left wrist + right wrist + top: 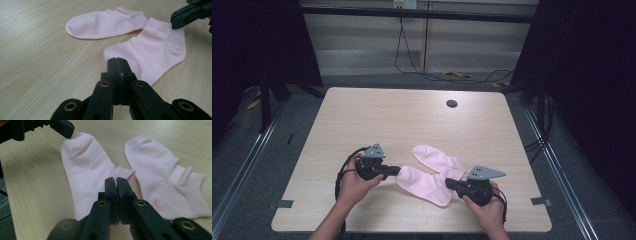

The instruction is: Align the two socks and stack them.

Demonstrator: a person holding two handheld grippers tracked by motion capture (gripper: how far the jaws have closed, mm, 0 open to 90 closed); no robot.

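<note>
Two pale pink ankle socks lie on a light wooden table. The near sock stretches flat between both grippers. My left gripper is shut with its tips pinching that sock's toe end. My right gripper is shut at its cuff end. In the left gripper view the near sock runs away to the right gripper. The right gripper view has the left gripper at the toe of the near sock. The far sock lies flat just behind, partly overlapped.
A round dark cable hole sits near the table's back right. Bare tabletop spreads to the left, behind and to the right of the socks. Dark frame posts and floor cables stand beyond the table's far edge.
</note>
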